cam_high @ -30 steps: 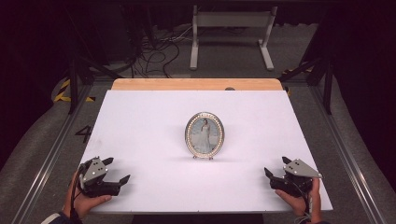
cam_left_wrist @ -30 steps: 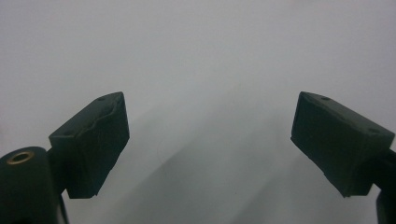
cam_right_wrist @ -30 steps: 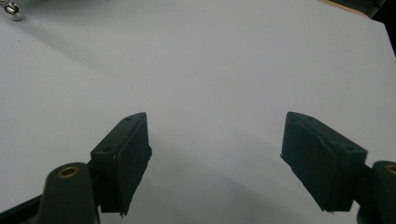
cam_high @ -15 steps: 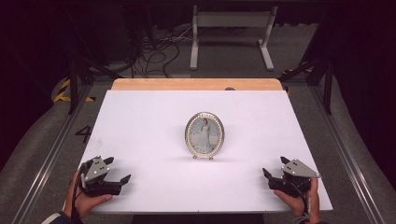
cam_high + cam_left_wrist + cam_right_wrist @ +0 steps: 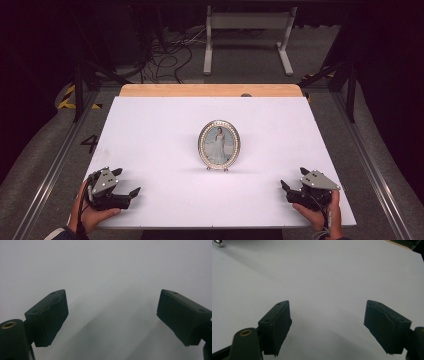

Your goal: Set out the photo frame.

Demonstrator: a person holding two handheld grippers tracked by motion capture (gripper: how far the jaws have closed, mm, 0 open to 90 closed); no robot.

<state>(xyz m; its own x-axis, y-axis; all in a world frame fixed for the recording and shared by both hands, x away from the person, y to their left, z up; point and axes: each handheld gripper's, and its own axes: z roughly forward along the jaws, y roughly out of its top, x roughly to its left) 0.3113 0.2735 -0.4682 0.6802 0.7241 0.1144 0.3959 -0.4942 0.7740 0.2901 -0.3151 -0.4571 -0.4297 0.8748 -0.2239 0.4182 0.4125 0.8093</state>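
Observation:
An oval silver picture frame [image 5: 219, 145] with a portrait stands upright on small feet at the middle of the white table [image 5: 165, 125]. My left gripper [image 5: 126, 183] rests near the front left corner, held by a hand, open with nothing between its jaws; the left gripper view has the same gripper [image 5: 112, 312] over bare white surface. My right gripper [image 5: 294, 181] sits near the front right corner, also open and empty. In the right gripper view that gripper [image 5: 327, 320] faces the white surface, and one silver foot of the frame [image 5: 219, 243] peeks in at the top left.
A wooden strip [image 5: 210, 90] runs along the table's far edge. Beyond it are cables [image 5: 165, 52] on the floor and a white metal stand [image 5: 247, 30]. Metal rails [image 5: 52, 165] flank both table sides.
The right gripper has shifted very slightly; otherwise nothing has visibly moved.

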